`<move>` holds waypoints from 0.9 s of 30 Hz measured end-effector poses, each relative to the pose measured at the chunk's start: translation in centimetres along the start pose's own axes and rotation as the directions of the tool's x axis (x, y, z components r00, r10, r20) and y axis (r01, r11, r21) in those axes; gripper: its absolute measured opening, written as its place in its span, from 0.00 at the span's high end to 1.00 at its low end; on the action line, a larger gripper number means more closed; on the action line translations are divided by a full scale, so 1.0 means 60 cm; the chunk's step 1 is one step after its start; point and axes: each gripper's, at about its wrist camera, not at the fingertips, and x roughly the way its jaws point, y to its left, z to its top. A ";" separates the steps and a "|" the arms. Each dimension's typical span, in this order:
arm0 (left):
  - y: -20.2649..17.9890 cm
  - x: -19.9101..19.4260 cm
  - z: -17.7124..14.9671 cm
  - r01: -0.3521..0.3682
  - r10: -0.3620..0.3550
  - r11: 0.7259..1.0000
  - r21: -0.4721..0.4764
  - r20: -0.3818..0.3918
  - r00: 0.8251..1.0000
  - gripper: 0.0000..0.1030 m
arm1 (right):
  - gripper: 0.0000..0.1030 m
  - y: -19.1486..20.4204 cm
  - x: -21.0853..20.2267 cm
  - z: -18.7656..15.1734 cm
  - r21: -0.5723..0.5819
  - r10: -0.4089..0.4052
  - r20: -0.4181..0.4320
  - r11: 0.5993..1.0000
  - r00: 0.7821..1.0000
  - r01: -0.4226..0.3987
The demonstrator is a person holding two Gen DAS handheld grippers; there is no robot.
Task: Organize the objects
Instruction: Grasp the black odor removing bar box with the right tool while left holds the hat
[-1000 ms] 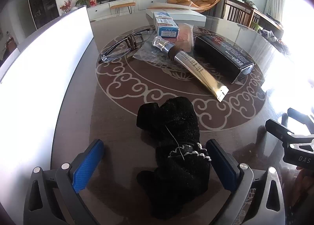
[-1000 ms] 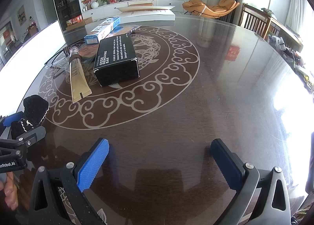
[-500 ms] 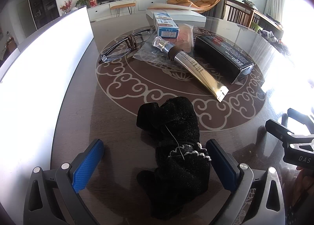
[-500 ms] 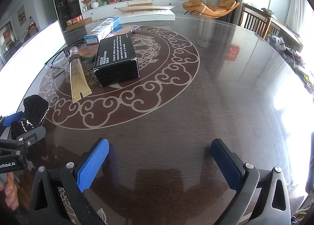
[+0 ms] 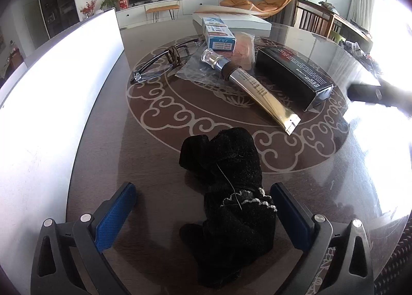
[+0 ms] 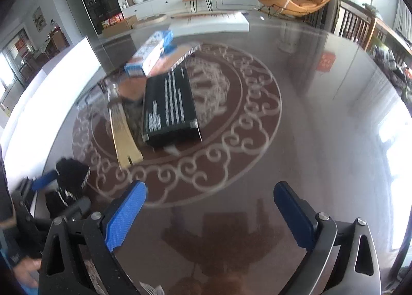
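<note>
In the left wrist view the left gripper (image 5: 203, 213) is spread wide at the bottom of the frame, its blue pads on either side of a black glove (image 5: 226, 186) that lies on the table (image 5: 108, 145). The right pad sits just beside the glove's knitted cuff; whether it touches cannot be told. The left pad is well apart from it.

Above the glove, in the middle of the frame, a gold tube (image 5: 260, 91) lies slantwise, its clear cap toward the upper left and its crimped end toward the lower right. The capped end rests on a clear plastic bag (image 5: 195, 69). A black box (image 5: 293, 76) lies just right of the tube. A blue and white box (image 5: 219, 34) sits above the tube's cap, with a flat white box (image 5: 242, 20) behind it. Glasses (image 5: 159, 63) lie left of the bag. A white board (image 5: 51, 83) fills the left side.

In the right wrist view, which is blurred, the right gripper (image 6: 209, 213) is spread wide over bare table at the bottom, holding nothing. The black box (image 6: 170, 109) and tube (image 6: 123, 135) lie in the upper left, the glove (image 6: 70, 174) at the left edge between the other gripper's pads.
</note>
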 end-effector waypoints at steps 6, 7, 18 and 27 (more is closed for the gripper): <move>0.000 0.000 0.000 0.000 0.000 1.000 0.001 0.001 1.000 0.00 | 0.04 0.068 0.109 0.111 -0.095 -0.021 -0.181 0.996 0.983 0.003; 0.000 0.001 0.000 0.000 0.000 1.000 0.001 0.001 1.000 0.00 | 0.08 0.073 0.122 0.114 -0.104 -0.025 -0.195 0.995 0.981 0.005; 0.007 -0.002 0.000 0.031 -0.028 0.999 0.043 -0.066 0.997 0.00 | 0.41 0.029 0.056 -0.005 -0.112 -0.010 -0.317 0.993 0.948 -0.027; 0.022 -0.018 0.019 0.088 -0.088 0.996 0.013 -0.030 0.996 0.65 | 0.43 0.026 0.037 -0.034 -0.150 -0.055 -0.332 0.989 0.942 0.005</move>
